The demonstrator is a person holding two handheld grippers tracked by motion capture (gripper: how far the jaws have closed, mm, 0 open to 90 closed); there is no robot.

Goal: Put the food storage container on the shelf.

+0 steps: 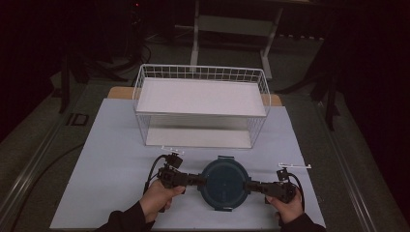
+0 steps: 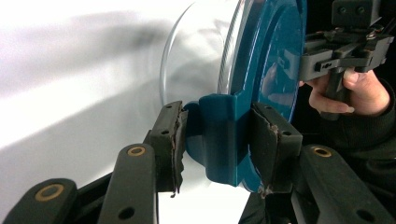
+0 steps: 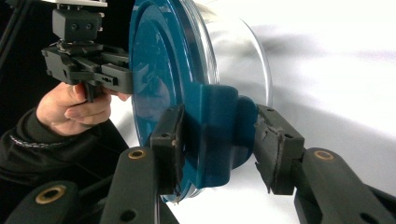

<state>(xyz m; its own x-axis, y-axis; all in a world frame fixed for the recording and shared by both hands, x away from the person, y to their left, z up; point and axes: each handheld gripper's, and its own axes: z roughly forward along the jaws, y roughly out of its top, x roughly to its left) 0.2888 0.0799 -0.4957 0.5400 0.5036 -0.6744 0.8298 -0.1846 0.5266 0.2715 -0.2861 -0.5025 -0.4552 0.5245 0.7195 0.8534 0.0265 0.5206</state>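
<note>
Glossy lid, clear bowl, matt pads in your grip.
Your container's teal lid (image 2: 275,70) looks like smooth, glossy plastic that throws reflections, and the clear bowl (image 2: 196,56) beneath it is transparent and shiny. The pads (image 3: 275,149) on your jaws are matt black with rough, frayed edges and brass-coloured pins. The rack (image 1: 200,104) is white-coated wire with matt shelves, on a smooth matt white table (image 1: 111,164).

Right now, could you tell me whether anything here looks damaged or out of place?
Only wear: the left hand-held gripper has a torn, frayed pad, clamped on the container's side latch. Nothing is spilled.
</note>
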